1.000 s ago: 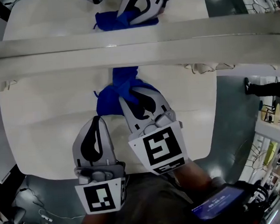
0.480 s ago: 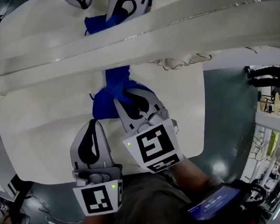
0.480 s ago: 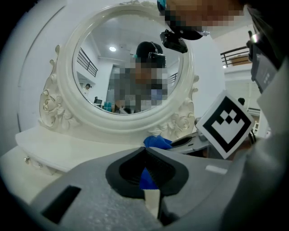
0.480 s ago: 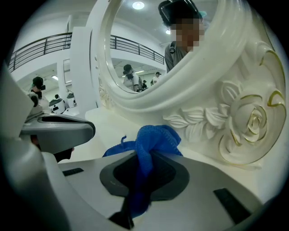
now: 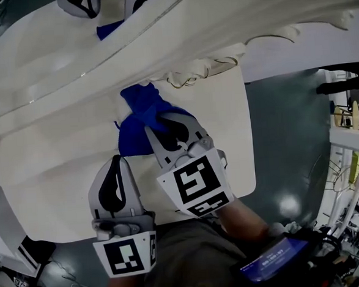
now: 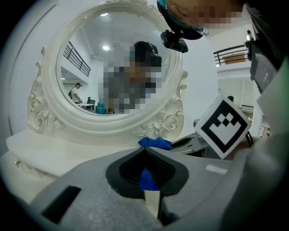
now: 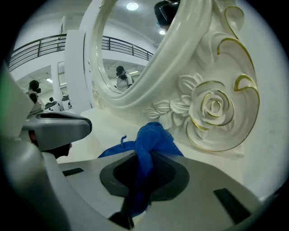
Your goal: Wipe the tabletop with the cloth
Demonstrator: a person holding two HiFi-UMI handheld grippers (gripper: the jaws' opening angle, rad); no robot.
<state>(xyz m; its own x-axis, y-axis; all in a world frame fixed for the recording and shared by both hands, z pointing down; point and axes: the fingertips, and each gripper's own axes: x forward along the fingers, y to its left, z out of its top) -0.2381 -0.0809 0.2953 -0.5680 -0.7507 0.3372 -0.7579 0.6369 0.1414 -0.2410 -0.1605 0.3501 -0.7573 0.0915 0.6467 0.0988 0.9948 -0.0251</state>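
right gripper (image 5: 165, 120) and cloth (image 5: 137, 109) shifted toward the tabletop (image 5: 228, 142) edge, mirror frame (image 5: 220, 26) now slanting

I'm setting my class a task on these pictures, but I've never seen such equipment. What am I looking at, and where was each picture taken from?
There is no robot here. A person holds a two-jaw gripper in each hand, and the cubes with black-and-white squares are parts of those grippers. One picture comes from a camera on the person's head, looking steeply down. The other two come from cameras riding on each gripper, looking along its jaws. Below is a white tabletop with an ornate white mirror frame at its back. The right gripper is shut on a blue cloth that lies bunched on the tabletop near the frame. The left gripper sits beside it, jaws together and apparently empty. The blue in its slit looks like the cloth beyond.
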